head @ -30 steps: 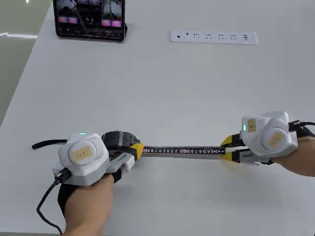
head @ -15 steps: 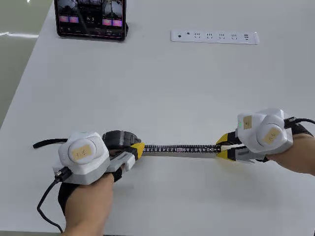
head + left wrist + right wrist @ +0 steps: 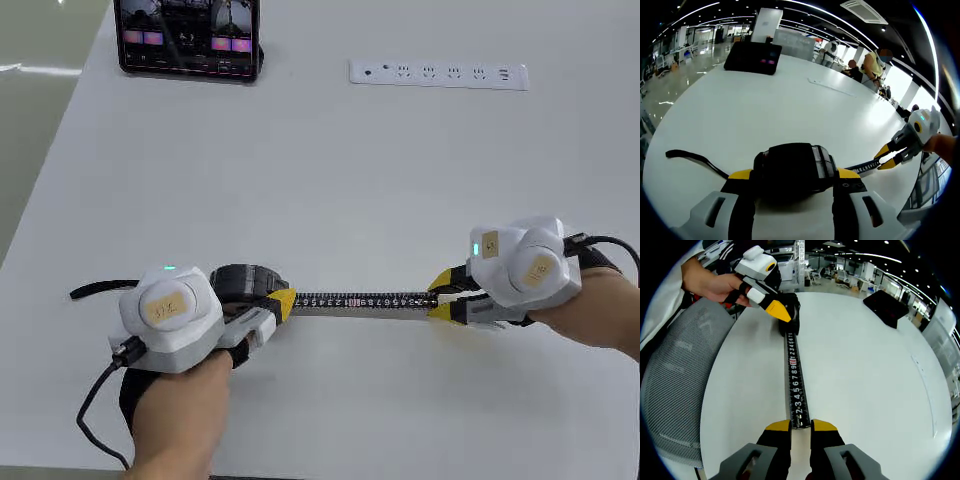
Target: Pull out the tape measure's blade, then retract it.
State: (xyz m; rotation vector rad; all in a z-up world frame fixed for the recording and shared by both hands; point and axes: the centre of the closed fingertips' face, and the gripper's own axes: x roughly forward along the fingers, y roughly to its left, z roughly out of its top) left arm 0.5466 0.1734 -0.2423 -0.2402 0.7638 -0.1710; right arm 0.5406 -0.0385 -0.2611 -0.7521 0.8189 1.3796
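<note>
We find the tape measure (image 3: 244,282) near left on the table (image 3: 330,180), its blade (image 3: 360,300) running right to the right gripper (image 3: 440,296); behind (well apart) lie the tablet (image 3: 190,38), left, and power strip (image 3: 438,74), right.

Table (image 3: 330,180) noted as smooth matt white; tape case (image 3: 792,165) matt black plastic; blade (image 3: 795,385) dark, printed, slightly glossy

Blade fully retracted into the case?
No, the blade stretches from the tape measure case in the left gripper to the right gripper, shut on its tip.
</note>
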